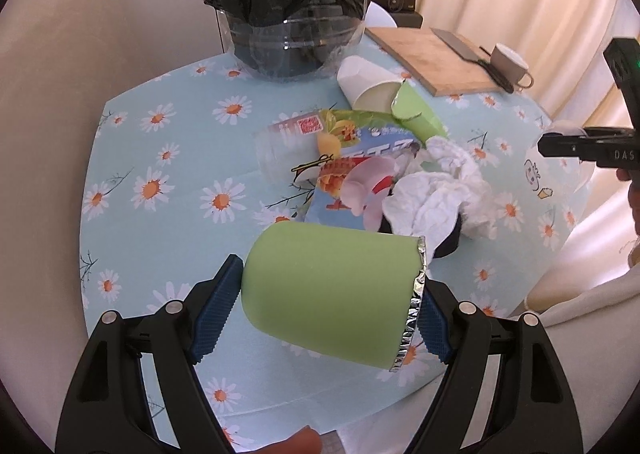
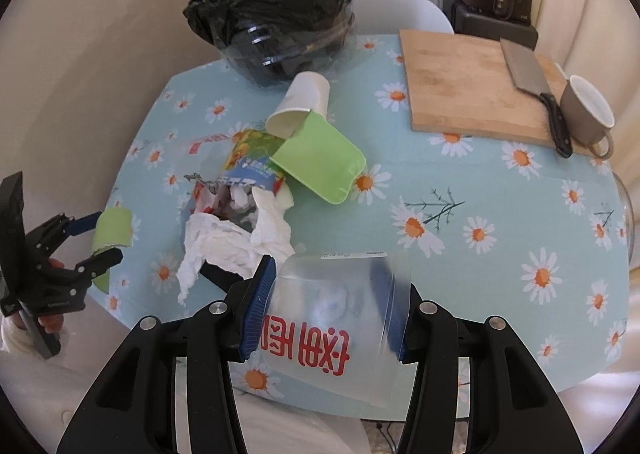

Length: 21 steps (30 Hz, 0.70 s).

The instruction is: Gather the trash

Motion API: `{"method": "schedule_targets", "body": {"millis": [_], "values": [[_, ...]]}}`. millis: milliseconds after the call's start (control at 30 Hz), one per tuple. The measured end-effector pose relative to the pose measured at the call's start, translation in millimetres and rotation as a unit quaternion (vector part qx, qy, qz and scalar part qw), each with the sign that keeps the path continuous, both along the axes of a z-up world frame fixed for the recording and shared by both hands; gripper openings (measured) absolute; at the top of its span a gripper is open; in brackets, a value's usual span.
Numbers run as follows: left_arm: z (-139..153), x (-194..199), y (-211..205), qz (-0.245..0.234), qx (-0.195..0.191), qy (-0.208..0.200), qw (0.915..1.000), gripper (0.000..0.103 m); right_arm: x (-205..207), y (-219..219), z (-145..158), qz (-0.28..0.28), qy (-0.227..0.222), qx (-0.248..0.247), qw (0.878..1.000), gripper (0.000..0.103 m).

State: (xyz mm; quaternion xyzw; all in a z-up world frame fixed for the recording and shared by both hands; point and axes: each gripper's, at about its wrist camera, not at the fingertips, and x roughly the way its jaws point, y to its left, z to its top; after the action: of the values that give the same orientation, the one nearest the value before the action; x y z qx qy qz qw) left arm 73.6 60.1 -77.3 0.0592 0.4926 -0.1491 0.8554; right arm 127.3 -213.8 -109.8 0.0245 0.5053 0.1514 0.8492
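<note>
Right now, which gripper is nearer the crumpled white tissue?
Right. The right gripper, holding a clear cup, sits just beside the tissue; the left gripper is farther out.

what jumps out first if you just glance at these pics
The green cup clamped in the left gripper and the clear cup with red lettering clamped in the right gripper, both above the daisy tablecloth. Behind them, a litter pile and the black-lined bin at the far edge.

Your left gripper [image 1: 332, 294] fingers clamp a green cup [image 1: 328, 290]; your right gripper [image 2: 328, 306] fingers clamp a clear plastic cup [image 2: 336, 318].
</note>
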Motion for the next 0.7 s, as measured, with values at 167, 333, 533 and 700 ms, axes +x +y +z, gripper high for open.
{"method": "schedule_targets", "body": {"millis": [167,333,533,700], "values": [[4,3,-4,0.012,0.037,0.001,0.9992,0.078,-6,-4,13,0.001,-0.019,-0.008,1.0,0.046],[11,8,-8,0.021,0.037,-0.007,0.9991,0.074,-7,-8,28,0.003,-0.033,-0.014,0.999,0.046],[26,19,-16,0.018,0.028,-0.028,0.9991,0.067,-2,-10,46,0.001,-0.057,-0.021,0.998,0.046],[25,26,-17,0.011,0.019,-0.032,0.9992,0.062,3,-8,54,0.004,-0.069,-0.018,0.997,0.046]]}}
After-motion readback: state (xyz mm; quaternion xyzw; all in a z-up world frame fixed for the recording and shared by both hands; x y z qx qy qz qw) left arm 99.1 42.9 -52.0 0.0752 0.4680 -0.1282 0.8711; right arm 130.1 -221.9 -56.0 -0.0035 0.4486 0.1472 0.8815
